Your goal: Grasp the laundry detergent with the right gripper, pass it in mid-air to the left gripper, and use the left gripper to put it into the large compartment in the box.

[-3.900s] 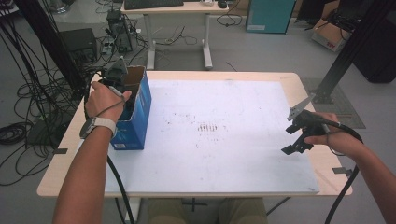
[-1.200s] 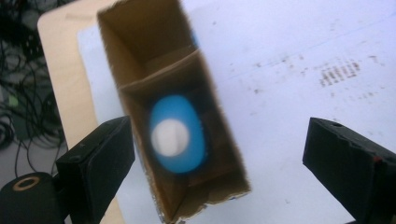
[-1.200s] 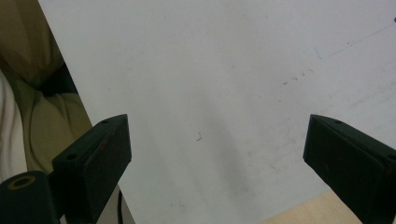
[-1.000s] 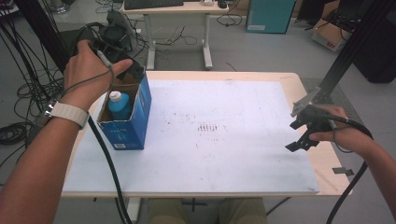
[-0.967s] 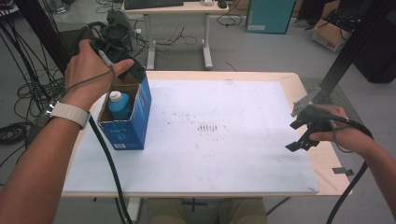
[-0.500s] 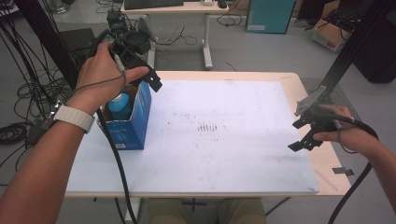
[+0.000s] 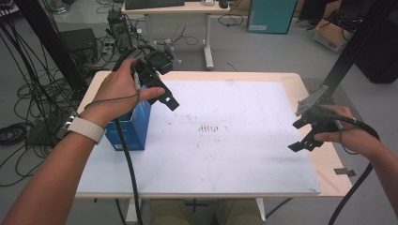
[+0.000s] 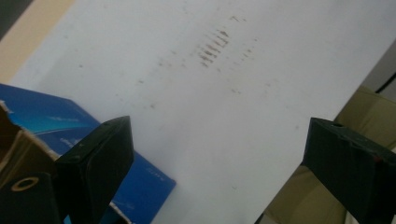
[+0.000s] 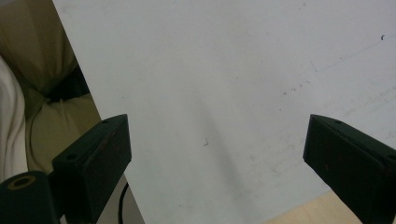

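My left gripper (image 7: 165, 89) hangs in the air over the right edge of an open-topped blue box (image 7: 133, 127), held in the person's left hand. Its jaws stand wide apart with nothing between them. In the left gripper view the left gripper (image 8: 219, 161) looks down on the white sheet (image 8: 243, 93), with the blue box (image 8: 51, 116) at the lower left. My right gripper (image 7: 296, 136) hovers low near the sheet's right edge. The right gripper (image 9: 215, 158) is open with nothing in it, above the white sheet (image 9: 210, 70). The hand hides the inside of the box.
A white sheet (image 7: 225, 154) with faint dark smudges (image 7: 209, 127) covers most of the wooden table (image 7: 328, 164). Cables trail from both grippers. The person's lap (image 9: 32, 56) lies below the near edge. Desks, boxes and cables stand on the floor behind.
The left hand has carried its gripper right and down, from behind the box to over its right edge. It now covers the blue-capped bottle in the box. The right gripper has stayed put.
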`<state>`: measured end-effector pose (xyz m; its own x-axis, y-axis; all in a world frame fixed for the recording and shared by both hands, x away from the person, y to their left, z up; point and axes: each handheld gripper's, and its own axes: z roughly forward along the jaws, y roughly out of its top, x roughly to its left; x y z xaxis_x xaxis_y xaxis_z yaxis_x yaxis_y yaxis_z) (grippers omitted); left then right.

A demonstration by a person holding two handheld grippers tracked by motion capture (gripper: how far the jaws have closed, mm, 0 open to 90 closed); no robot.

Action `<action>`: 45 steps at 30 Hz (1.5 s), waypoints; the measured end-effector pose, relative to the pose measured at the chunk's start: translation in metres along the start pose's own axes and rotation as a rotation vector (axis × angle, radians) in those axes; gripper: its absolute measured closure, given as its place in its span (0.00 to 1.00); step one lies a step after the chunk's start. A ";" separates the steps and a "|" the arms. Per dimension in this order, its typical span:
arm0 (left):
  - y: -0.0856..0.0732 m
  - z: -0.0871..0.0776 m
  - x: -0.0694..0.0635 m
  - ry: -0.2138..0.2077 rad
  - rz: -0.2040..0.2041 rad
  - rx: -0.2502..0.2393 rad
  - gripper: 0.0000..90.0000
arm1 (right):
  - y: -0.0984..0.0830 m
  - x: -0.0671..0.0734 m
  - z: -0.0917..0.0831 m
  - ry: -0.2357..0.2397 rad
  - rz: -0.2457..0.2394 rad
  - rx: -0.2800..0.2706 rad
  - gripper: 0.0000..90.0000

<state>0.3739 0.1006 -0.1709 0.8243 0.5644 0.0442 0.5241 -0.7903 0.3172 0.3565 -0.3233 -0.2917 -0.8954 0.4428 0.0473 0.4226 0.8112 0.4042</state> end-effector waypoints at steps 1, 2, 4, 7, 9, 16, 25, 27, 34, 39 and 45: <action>0.001 0.003 -0.003 -0.005 0.013 0.009 0.10 | 0.000 0.000 0.000 0.001 -0.001 -0.002 0.08; 0.001 0.006 -0.006 -0.008 0.035 0.017 0.10 | 0.000 -0.001 0.000 0.002 -0.005 0.001 0.08; 0.002 0.013 -0.014 -0.019 0.070 0.028 0.10 | -0.001 -0.001 0.000 0.001 -0.007 -0.009 0.09; 0.004 0.024 -0.024 -0.030 0.101 0.040 0.10 | 0.000 -0.001 0.001 0.005 -0.002 -0.005 0.09; 0.006 0.030 -0.030 -0.032 0.122 0.044 0.10 | 0.000 -0.001 0.002 0.004 -0.010 -0.009 0.09; 0.009 0.040 -0.040 -0.022 0.182 0.064 0.10 | -0.001 -0.002 0.003 0.007 -0.001 -0.012 0.08; 0.010 0.043 -0.044 -0.012 0.197 0.062 0.10 | -0.001 -0.003 0.002 0.009 -0.013 -0.015 0.09; 0.010 0.044 -0.044 -0.009 0.199 0.061 0.10 | -0.001 -0.002 0.002 0.009 -0.016 -0.013 0.08; 0.009 0.045 -0.045 -0.004 0.193 0.057 0.10 | -0.002 -0.002 0.000 0.004 -0.008 -0.008 0.09; 0.009 0.045 -0.045 -0.002 0.188 0.051 0.11 | -0.002 -0.001 0.001 0.004 -0.003 -0.010 0.09; 0.008 0.044 -0.044 0.001 0.186 0.053 0.11 | 0.000 -0.001 0.000 0.005 -0.008 -0.011 0.09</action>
<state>0.3510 0.0591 -0.2119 0.9079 0.4074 0.0984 0.3730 -0.8926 0.2532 0.3572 -0.3236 -0.2915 -0.8996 0.4340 0.0485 0.4134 0.8105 0.4150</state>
